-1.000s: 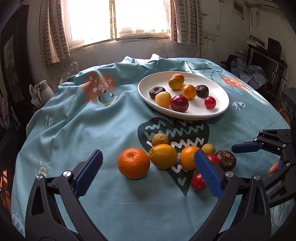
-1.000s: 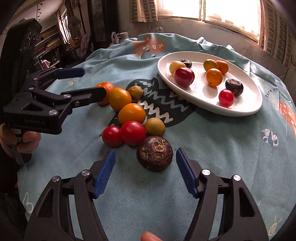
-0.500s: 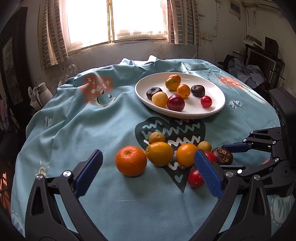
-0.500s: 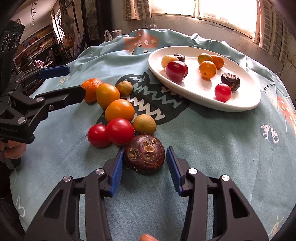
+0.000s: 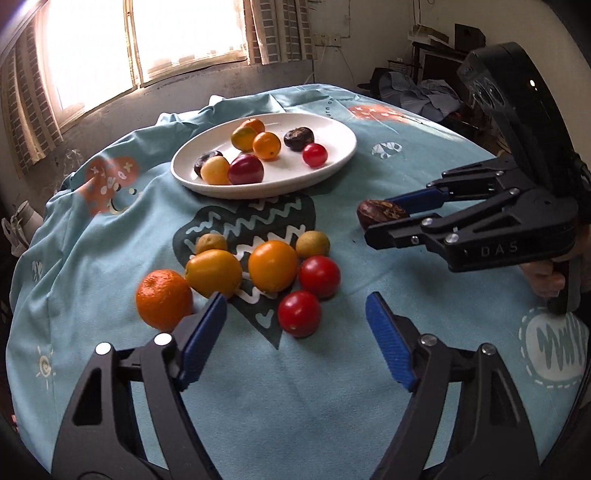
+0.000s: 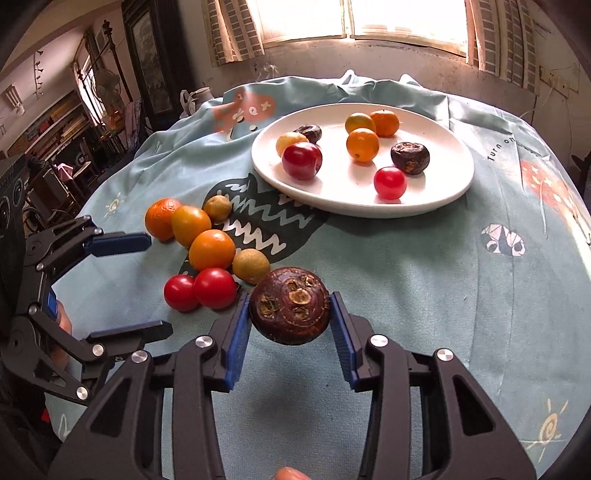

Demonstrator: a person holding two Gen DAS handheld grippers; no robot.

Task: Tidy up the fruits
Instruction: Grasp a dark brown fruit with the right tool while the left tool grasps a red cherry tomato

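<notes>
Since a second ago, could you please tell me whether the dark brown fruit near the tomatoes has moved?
Yes. The dark brown fruit is shut in the right gripper and lifted off the tablecloth, away from the red tomatoes.

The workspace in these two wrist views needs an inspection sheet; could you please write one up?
Surface: round table under a blue printed tablecloth, wrinkled at the far edge.
Job's things: white plate holding eight fruits; seven loose fruits clustered on the cloth; one dark brown fruit lifted.
Clutter: nothing seen on the table.
Grippers: right hand-held gripper shut on the dark brown fruit; left hand-held gripper open, empty.
Cables: nothing seen near the table.
Surroundings: bright window, shelves and furniture.
</notes>
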